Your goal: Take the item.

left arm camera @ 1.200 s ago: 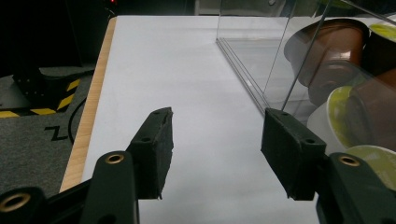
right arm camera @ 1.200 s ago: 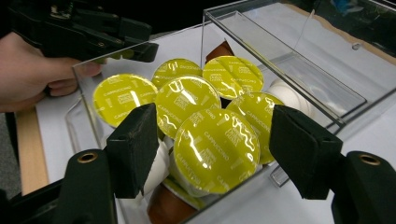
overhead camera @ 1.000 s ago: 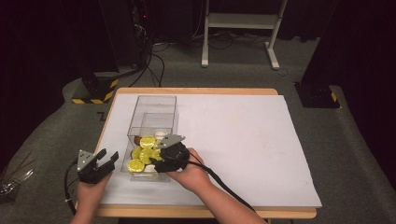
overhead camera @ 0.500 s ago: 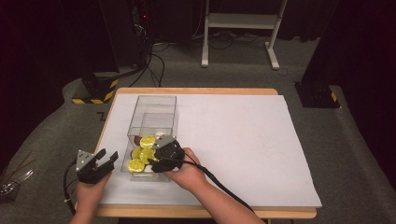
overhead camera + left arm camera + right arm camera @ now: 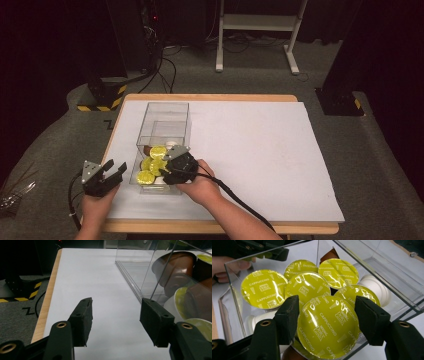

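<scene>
The right tongs reach into the near end of the clear plastic box, which stands at about 9 o'clock on the white-covered worktop, and their jaws have just been closing on a yellow-lidded cappuccino capsule; both pads sit against its rim at 3 and 9 o'clock, so they look to be pinching it. It lies on top of the other capsules heaped in that near end, some lid up, some showing brown or white bodies. The left tongs wait spread and empty just outside the box's left wall, over bare worktop. The risk I see: the pads grip a thin, slick foil rim, so the capsule could tilt or squirt out on lifting. Neighbours overlap it and may be dragged up. With nothing bracing the light box, a jaw catching its wall could shift or tip it.
</scene>
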Available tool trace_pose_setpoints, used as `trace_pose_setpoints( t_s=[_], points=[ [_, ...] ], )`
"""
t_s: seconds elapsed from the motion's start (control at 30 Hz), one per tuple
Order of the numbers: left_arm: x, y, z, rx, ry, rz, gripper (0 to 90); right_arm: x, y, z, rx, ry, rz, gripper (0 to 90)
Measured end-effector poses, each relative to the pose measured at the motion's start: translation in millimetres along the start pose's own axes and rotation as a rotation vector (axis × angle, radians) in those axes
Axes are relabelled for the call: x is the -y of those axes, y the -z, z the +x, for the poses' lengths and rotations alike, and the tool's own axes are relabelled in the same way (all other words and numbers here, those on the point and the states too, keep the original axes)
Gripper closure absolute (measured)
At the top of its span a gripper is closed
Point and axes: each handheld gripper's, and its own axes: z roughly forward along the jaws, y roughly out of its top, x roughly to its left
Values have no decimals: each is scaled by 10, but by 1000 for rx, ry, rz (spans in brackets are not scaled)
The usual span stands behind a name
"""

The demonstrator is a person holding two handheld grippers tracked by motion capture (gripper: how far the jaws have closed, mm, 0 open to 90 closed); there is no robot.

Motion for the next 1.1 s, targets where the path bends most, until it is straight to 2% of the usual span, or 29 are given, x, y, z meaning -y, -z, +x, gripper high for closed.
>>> trace_pose_setpoints(
  t_s=[0.33,0.47,0.63,0.73,0.8,0.93,1.1],
  points=[
    [22,-19,-19,4,-18,22,427,-23,87,-12,0,-21,-53,383],
    [32,-28,-22,5,-41,39,421,-28,112,-13,0,-26,-63,383],
    [41,-49,-32,6,-54,66,382,-32,150,-9,0,-29,-78,383],
    [44,-53,-34,5,-58,72,373,-33,171,-21,-7,-43,-94,383],
    [44,-63,-35,1,-47,74,351,-35,190,-22,-10,-43,-107,383],
    [45,-65,-30,7,-63,93,316,-33,230,-20,-10,-42,-124,383],
    [50,-74,-37,7,-55,100,303,-35,288,-24,-5,-34,-142,383]
  ],
)
